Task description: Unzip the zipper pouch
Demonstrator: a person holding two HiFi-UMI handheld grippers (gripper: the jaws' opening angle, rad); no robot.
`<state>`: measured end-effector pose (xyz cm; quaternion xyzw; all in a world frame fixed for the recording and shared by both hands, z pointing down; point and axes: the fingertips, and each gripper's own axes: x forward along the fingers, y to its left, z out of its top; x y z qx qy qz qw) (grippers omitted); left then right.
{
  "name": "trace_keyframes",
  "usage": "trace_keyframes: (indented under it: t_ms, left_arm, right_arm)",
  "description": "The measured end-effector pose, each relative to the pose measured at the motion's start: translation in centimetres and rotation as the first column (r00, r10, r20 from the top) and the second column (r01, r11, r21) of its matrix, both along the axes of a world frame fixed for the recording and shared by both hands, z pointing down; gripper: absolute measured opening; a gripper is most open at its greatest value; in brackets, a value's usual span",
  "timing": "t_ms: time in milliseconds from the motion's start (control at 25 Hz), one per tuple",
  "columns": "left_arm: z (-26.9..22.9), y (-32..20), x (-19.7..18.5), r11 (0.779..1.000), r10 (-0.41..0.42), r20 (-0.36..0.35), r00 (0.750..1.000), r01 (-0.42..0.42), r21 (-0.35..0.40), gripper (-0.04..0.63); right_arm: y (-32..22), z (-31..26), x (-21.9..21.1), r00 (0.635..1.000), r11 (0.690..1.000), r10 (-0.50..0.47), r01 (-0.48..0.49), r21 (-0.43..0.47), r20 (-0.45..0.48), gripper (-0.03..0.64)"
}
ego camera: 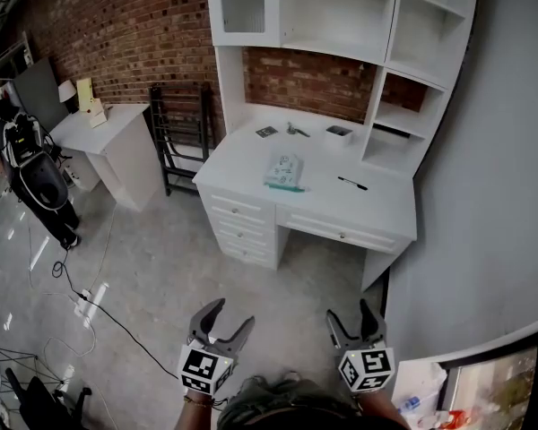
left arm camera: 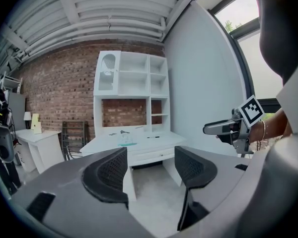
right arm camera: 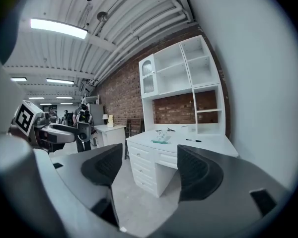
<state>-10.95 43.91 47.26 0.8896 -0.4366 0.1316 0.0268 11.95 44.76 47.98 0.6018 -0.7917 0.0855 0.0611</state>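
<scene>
White desk (ego camera: 242, 161) holds zipper pouch (ego camera: 284, 172) near pen (ego camera: 351, 184); left gripper (ego camera: 233, 314) and right gripper (ego camera: 350, 312) gape empty.

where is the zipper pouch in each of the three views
Head view: the zipper pouch lies mid-top of the white desk, just above picture centre.
Left gripper view: the pouch is small, on the desk top, slightly left of and below centre.
Right gripper view: the pouch sits on the desk top, just below centre.
Shared landmark: the black pen lies on the desk to the pouch's right in every view.
</scene>
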Motion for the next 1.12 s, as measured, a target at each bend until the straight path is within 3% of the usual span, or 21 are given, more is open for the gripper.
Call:
trace_keyframes:
  t_ms: [280,480,600,840,960,1120]
  left_arm:
    - [0.2,-1.2,2.0,1.0,-0.018,-0.033,0.999,0.018,-0.01,0.412]
    - [0.6,-1.3,4.7,0.999,0.017,-0.074,0.997,-0.019,-0.036,0.569]
    - [0.6,-1.6,5.7,0.999,0.018,-0.09,0.996,-0.021,-0.036,0.571]
    - [0.2,-1.5,6.7,0.996,0.083,-0.027,0.996,-0.082,0.027,0.569]
    - [0.1,-2.2,6.5,0.996,0.083,-0.042,0.996,-0.082,0.022,0.568]
    - [0.9,-4.2,6.6,0.997,0.076,-0.044,0.996,-0.076,0.002,0.568]
  right_arm:
    - [-1.9,0.5,0.2,0.995,0.996,-0.094,0.094,0.001,0.015,0.471]
    - [-2.5,1.3,0.5,0.99,0.99,-0.142,0.142,-0.013,0.012,0.57]
    - [-2.8,1.5,1.0,0.989,0.989,-0.148,0.148,-0.011,0.028,0.574]
    - [-3.2,2.1,2.0,0.99,0.99,-0.139,0.139,-0.032,0.009,0.572]
    - [-3.5,2.3,2.3,0.991,0.991,-0.129,0.129,-0.023,-0.028,0.569]
    - [-4.5,2.8,2.8,0.996,0.995,-0.095,0.095,-0.021,0.0,0.569]
